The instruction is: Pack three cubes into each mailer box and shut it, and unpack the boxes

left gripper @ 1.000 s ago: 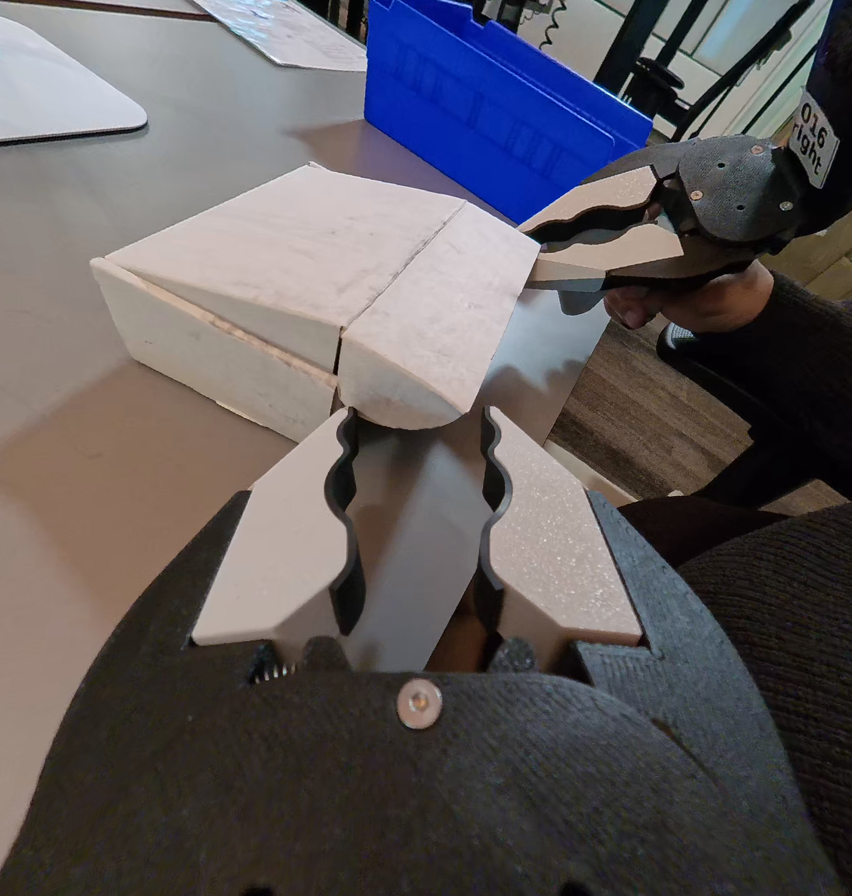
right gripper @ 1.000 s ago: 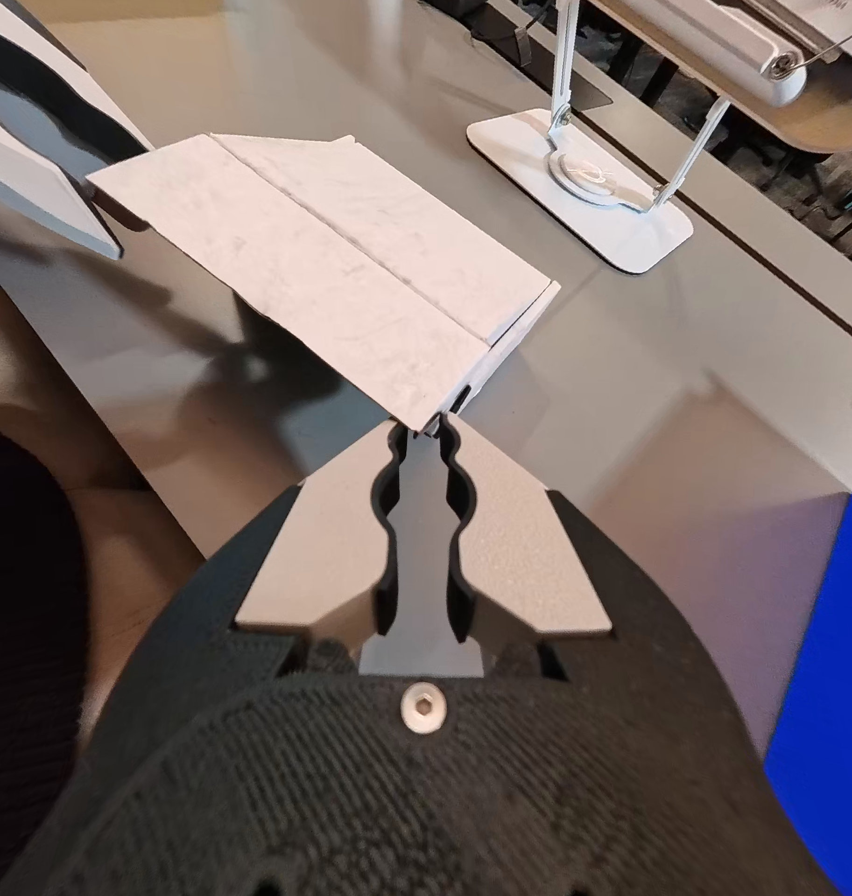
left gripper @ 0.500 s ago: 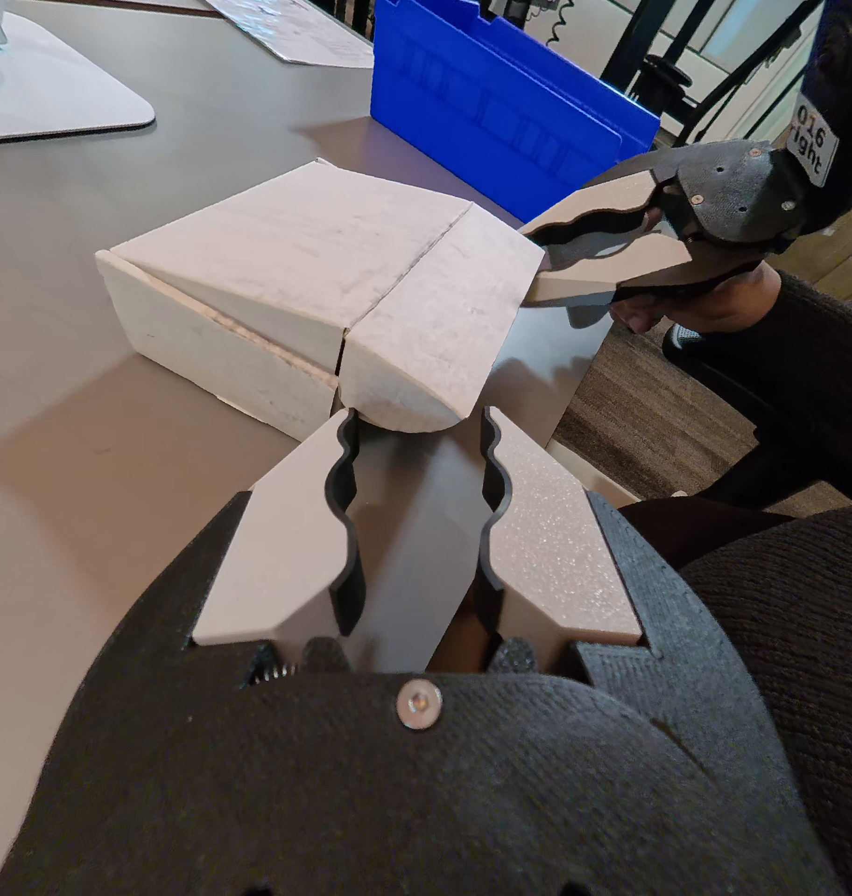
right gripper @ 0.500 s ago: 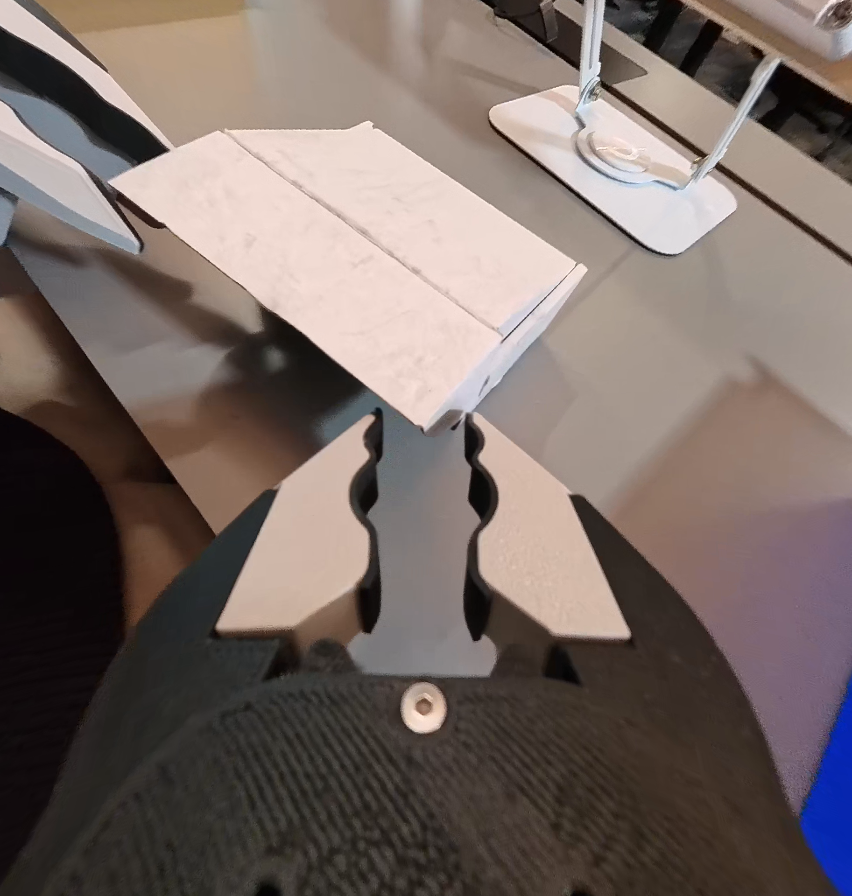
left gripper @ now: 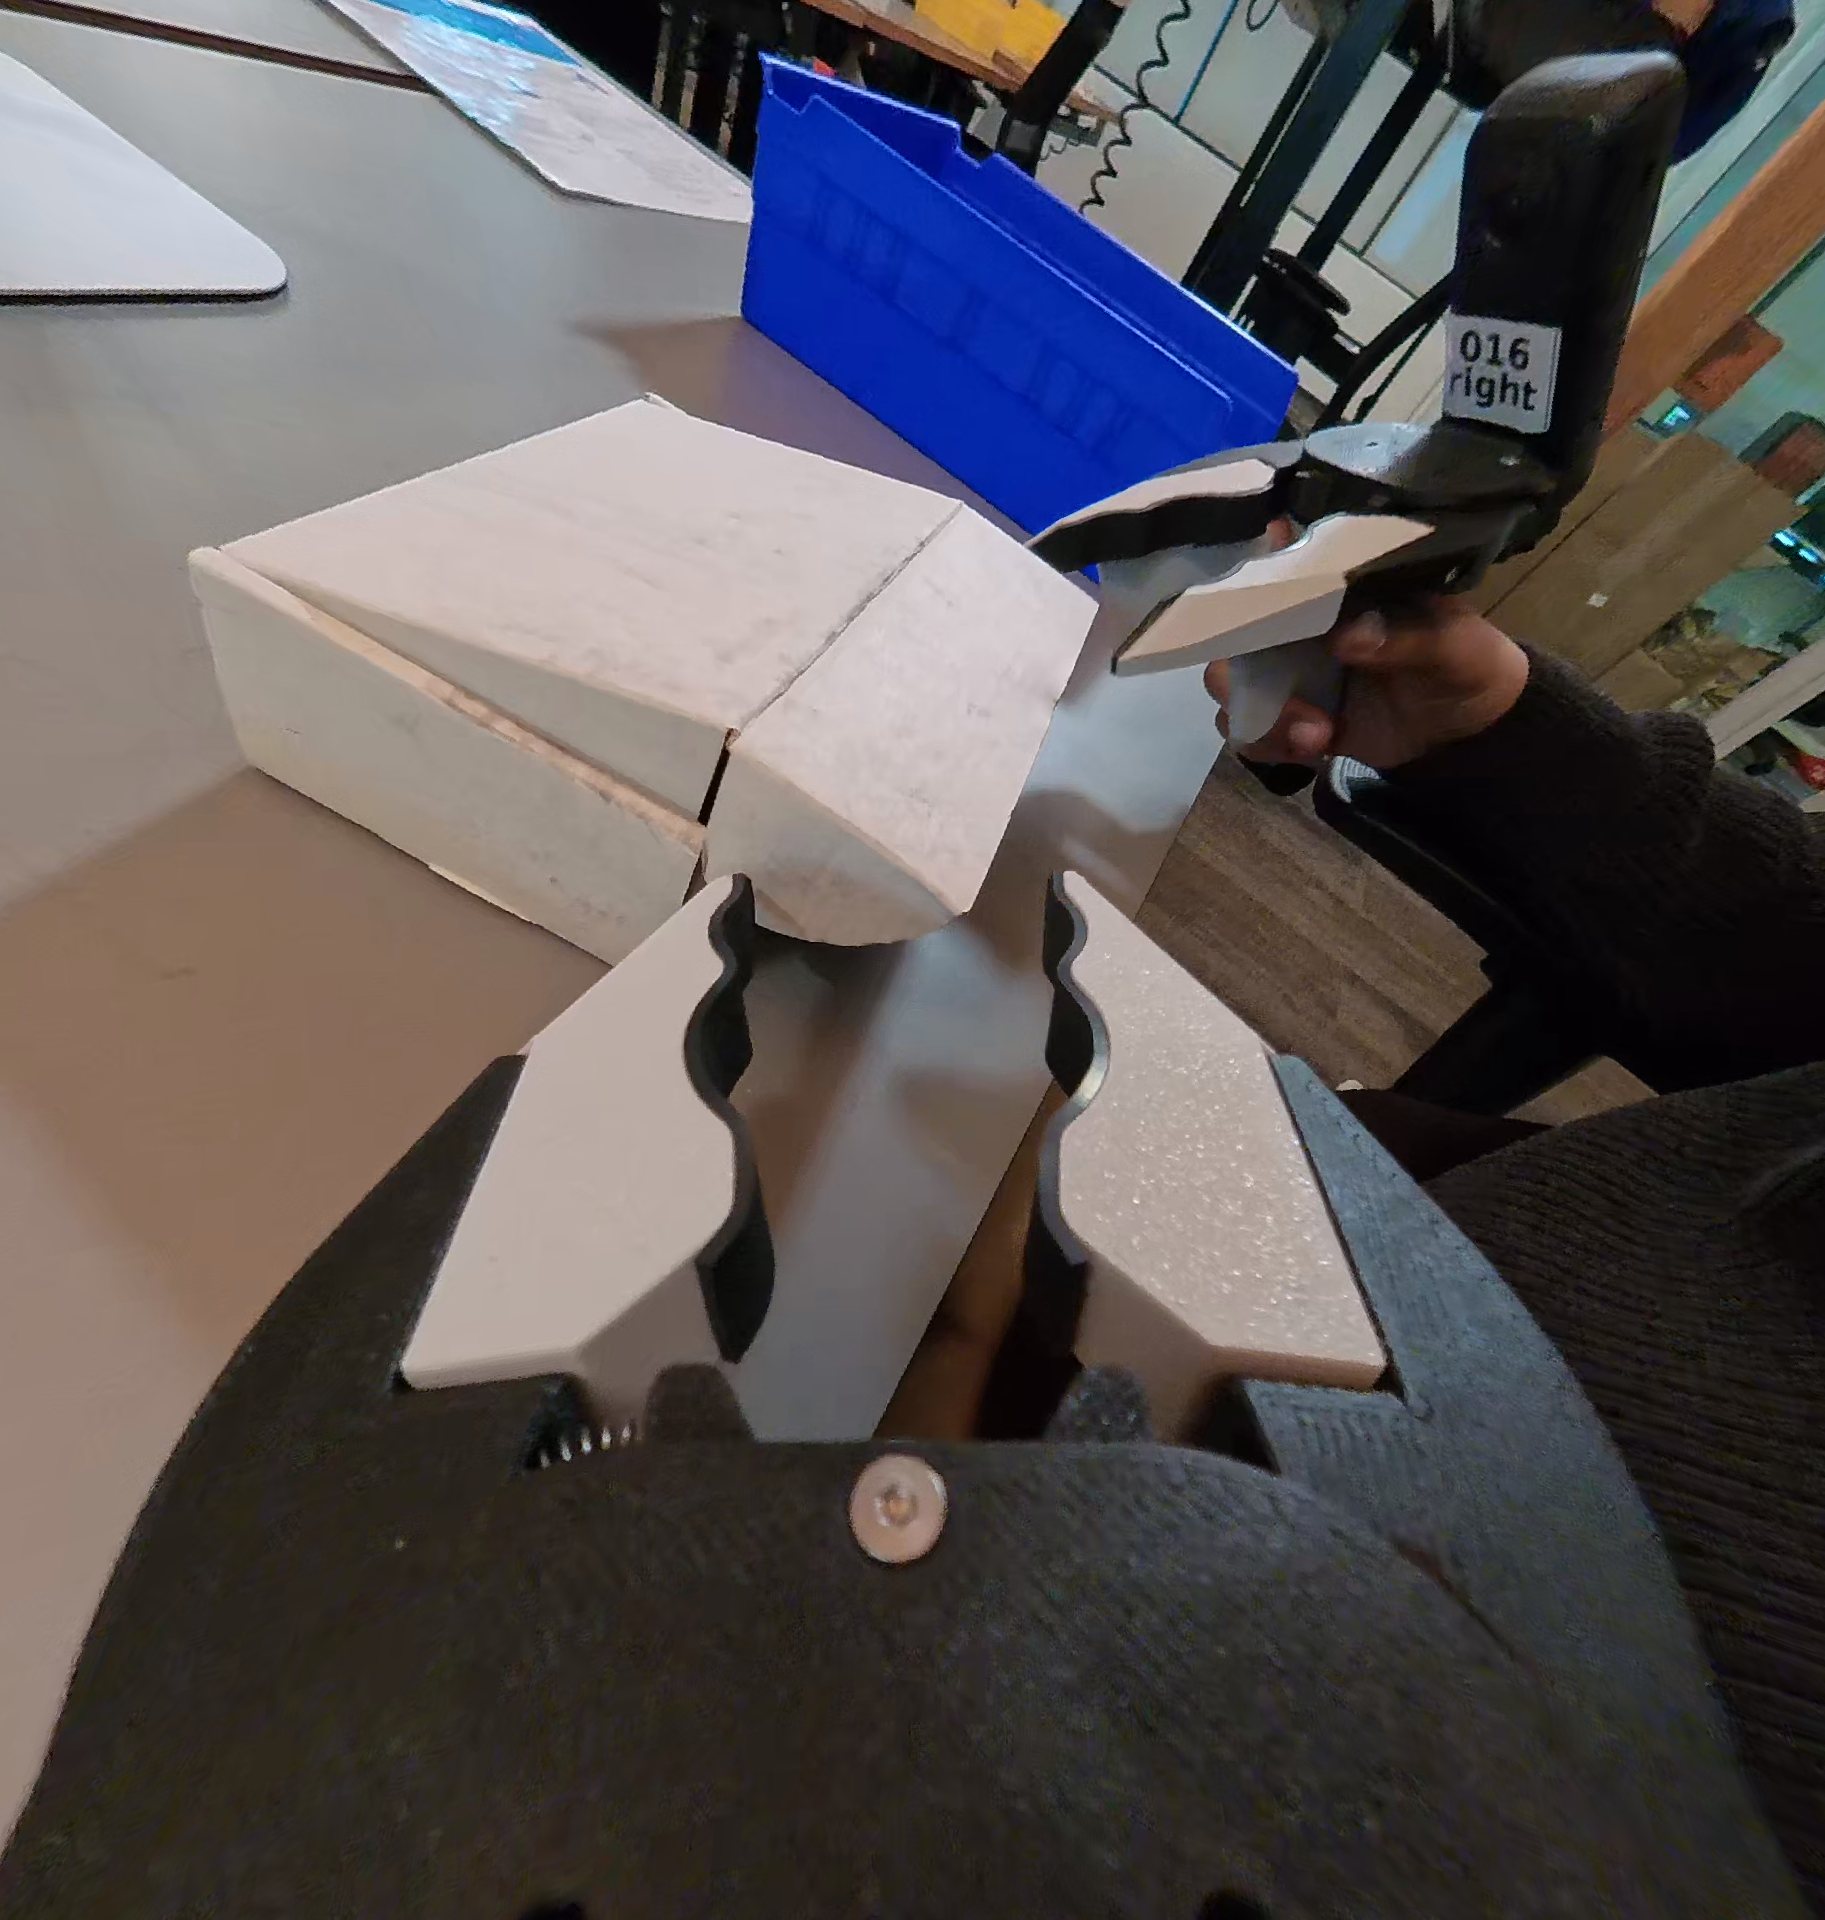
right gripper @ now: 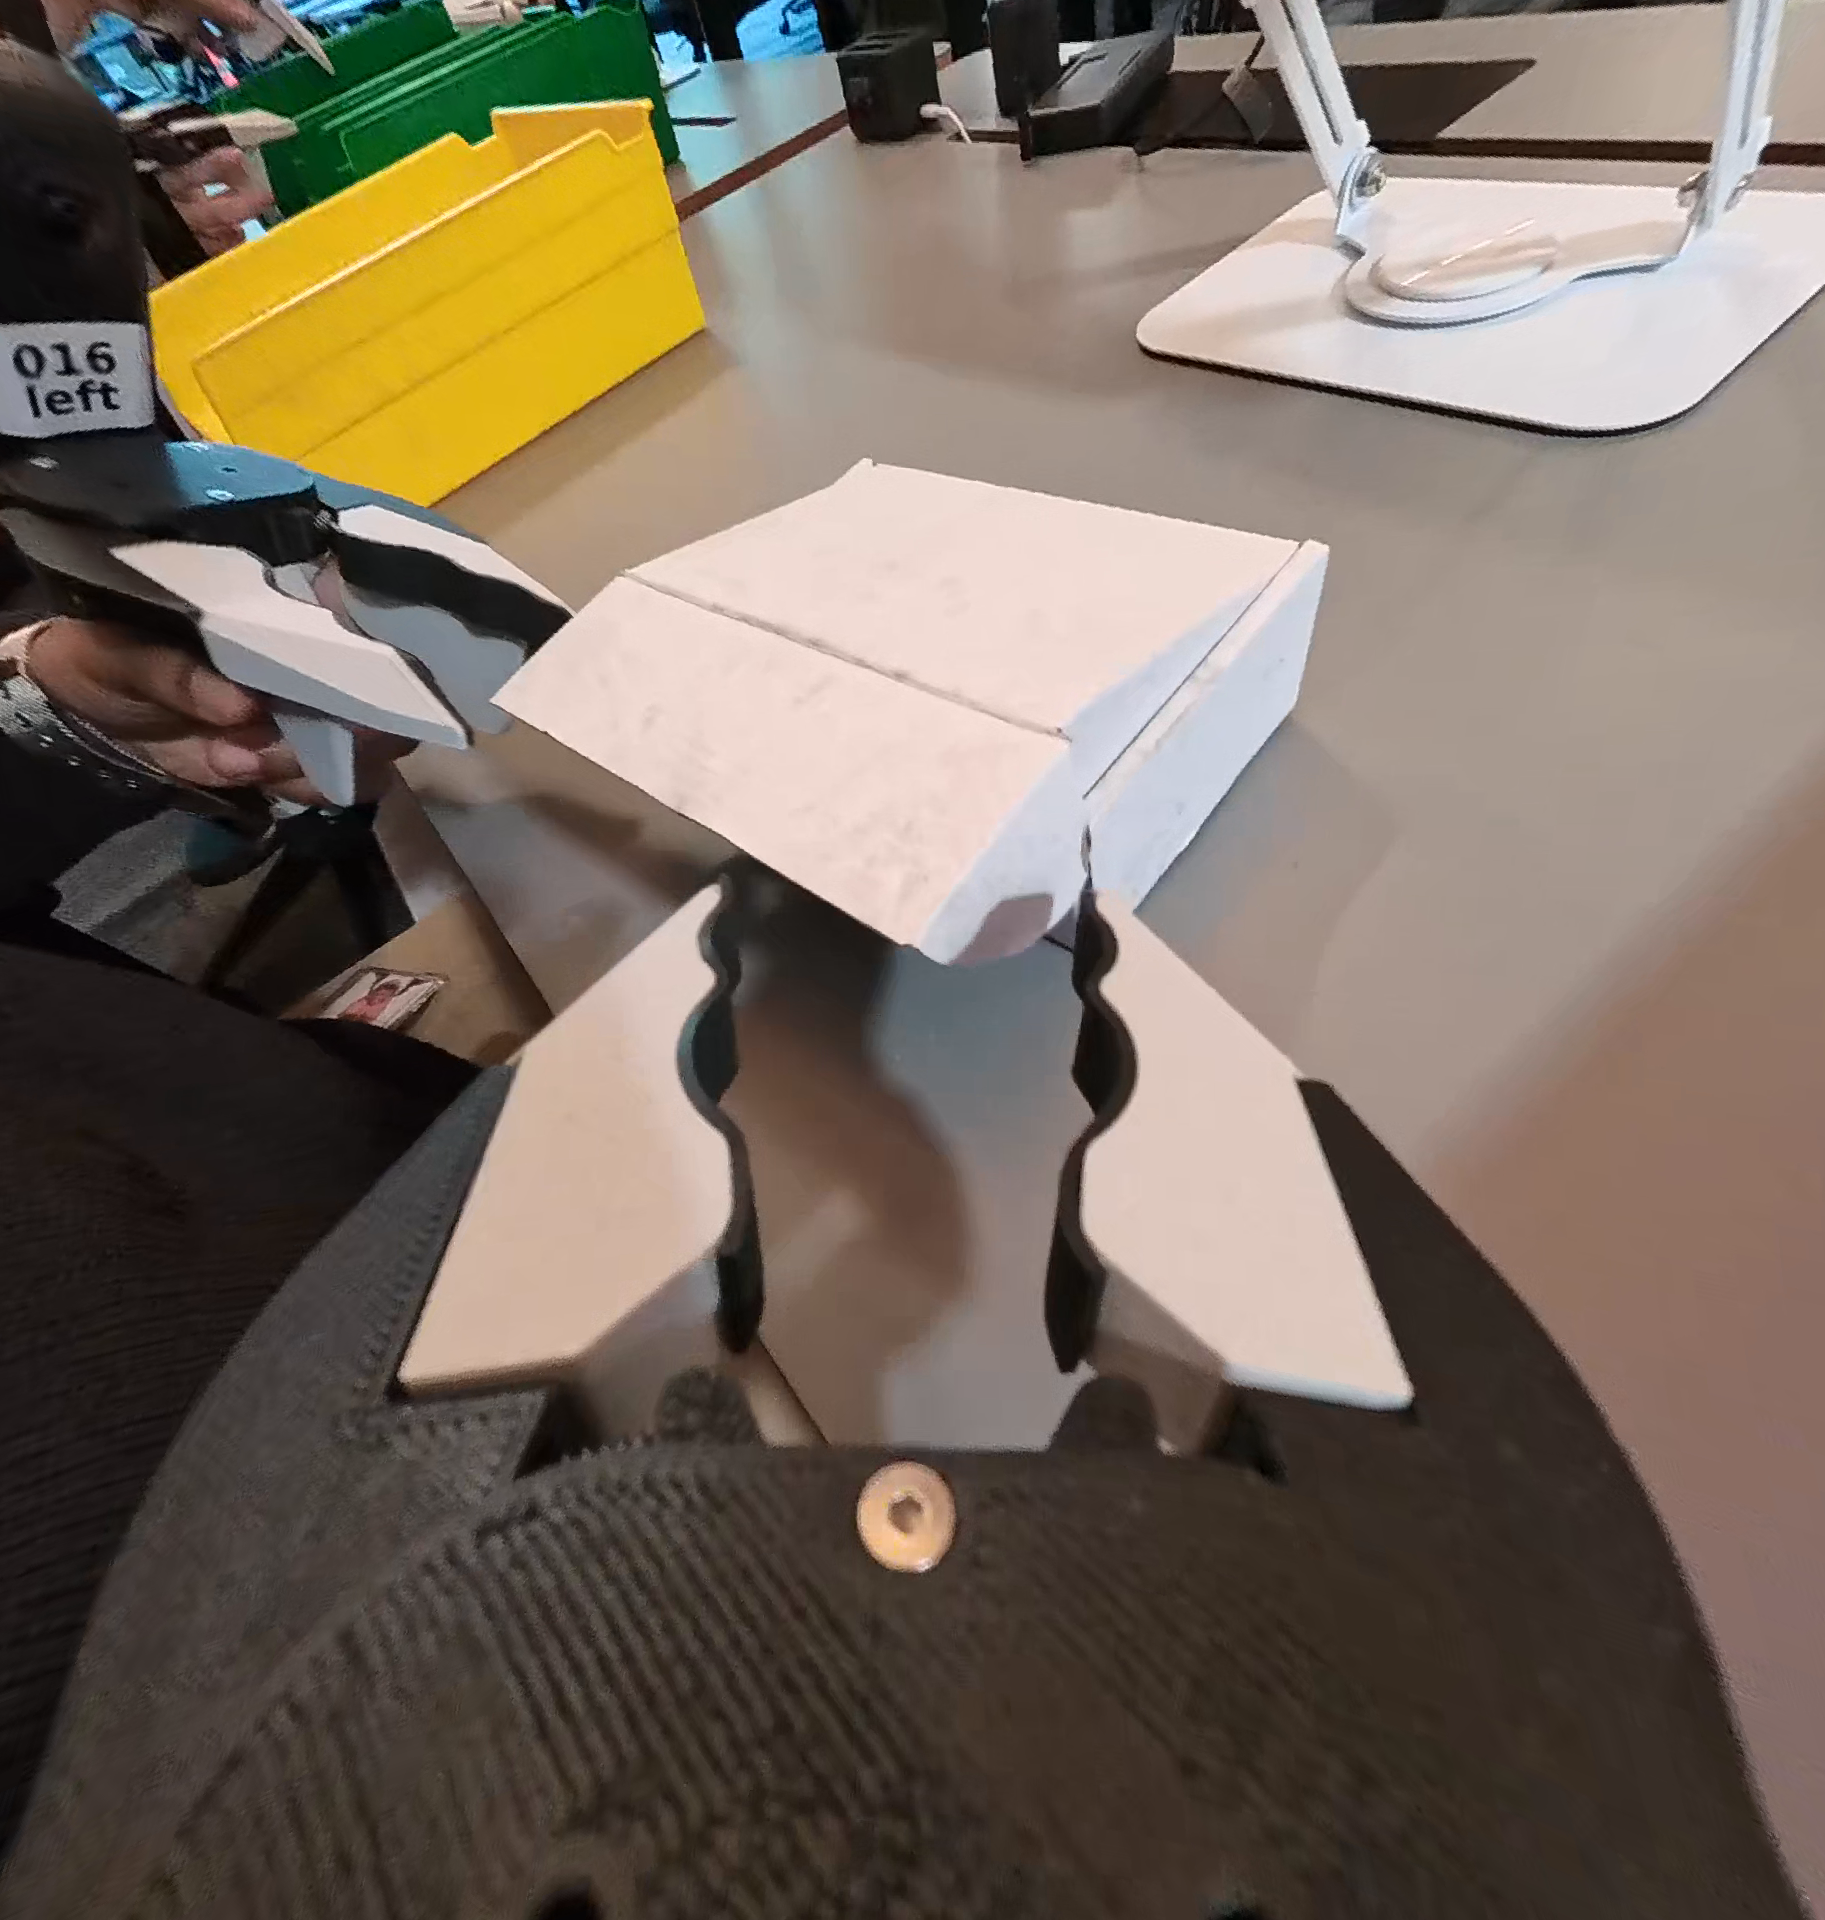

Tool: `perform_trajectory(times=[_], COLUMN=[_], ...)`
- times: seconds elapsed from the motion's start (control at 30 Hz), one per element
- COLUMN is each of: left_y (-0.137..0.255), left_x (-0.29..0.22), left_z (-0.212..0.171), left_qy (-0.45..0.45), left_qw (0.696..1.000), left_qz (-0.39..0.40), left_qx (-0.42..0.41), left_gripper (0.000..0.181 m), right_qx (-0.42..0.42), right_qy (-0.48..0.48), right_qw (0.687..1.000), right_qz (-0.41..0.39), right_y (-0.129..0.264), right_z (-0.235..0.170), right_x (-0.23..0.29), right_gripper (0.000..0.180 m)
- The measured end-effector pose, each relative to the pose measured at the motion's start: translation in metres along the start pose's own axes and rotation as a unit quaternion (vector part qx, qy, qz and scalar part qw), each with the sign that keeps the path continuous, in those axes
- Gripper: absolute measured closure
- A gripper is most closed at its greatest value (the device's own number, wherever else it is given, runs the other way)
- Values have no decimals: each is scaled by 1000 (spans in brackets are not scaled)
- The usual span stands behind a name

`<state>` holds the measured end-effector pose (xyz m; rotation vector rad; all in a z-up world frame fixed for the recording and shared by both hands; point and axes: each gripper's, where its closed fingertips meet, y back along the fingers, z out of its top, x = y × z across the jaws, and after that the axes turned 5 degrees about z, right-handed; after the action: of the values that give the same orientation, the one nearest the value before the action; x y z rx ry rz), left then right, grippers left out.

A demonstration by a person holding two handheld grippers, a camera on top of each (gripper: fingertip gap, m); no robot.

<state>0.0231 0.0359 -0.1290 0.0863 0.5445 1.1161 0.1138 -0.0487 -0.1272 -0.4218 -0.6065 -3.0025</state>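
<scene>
A white mailer box (left gripper: 596,582) lies on the grey table near its front edge. Its lid is down but not flat, and the front flap (left gripper: 887,727) sticks out sloping over the edge. My left gripper (left gripper: 903,904) is open and empty, its left fingertip (left gripper: 726,914) just under the flap's rounded corner tab. My right gripper (right gripper: 903,904) is open and empty at the flap's other corner (right gripper: 991,914). Each gripper also shows in the other view, the right one (left gripper: 1079,603) and the left one (right gripper: 513,675), one at each end of the flap. No cubes are in view.
A blue bin (left gripper: 991,332) stands behind the box to the right. A yellow bin (right gripper: 440,301) and green bins (right gripper: 451,94) stand to the left. A white stand base (right gripper: 1510,312) sits farther back. The table edge (left gripper: 1178,821) and the person's lap are right below the grippers. My left gripper is the nearer one to the front flap (left gripper: 887,727): about 4 centimeters, against 9 centimeters.
My right gripper has opened wide from nearly shut on the flap's corner and has swung round, now facing the box more level. The left gripper and the box have hardly moved.
</scene>
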Motion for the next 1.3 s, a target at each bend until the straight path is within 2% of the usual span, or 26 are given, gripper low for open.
perform_trajectory(times=[0.13,0.37,0.8,0.93,1.2,1.3], left_y=[1,-6,-10,-10,-9,-9], left_x=[1,5,13,17,17,16], left_z=[4,12,12,13,13,15], left_qy=[21,64,53,62,60,59], left_qw=[1000,997,998,997,998,998], left_qz=[-11,-22,6,18,16,13], left_qx=[-9,-24,-26,-29,-31,-35], left_gripper=[125,125,134,139,137,134], right_qx=[14,-9,-12,-7,26,22], right_qy=[-1,-28,-27,-18,56,52], right_qw=[1000,999,999,1000,997,998], right_qz=[-9,19,15,-1,-45,-42], right_y=[-1,-4,-3,-5,-8,-7], right_z=[-5,-3,-2,-3,-7,-6], right_x=[0,13,14,10,12,14], right_gripper=[117,117,124,130,128,126])
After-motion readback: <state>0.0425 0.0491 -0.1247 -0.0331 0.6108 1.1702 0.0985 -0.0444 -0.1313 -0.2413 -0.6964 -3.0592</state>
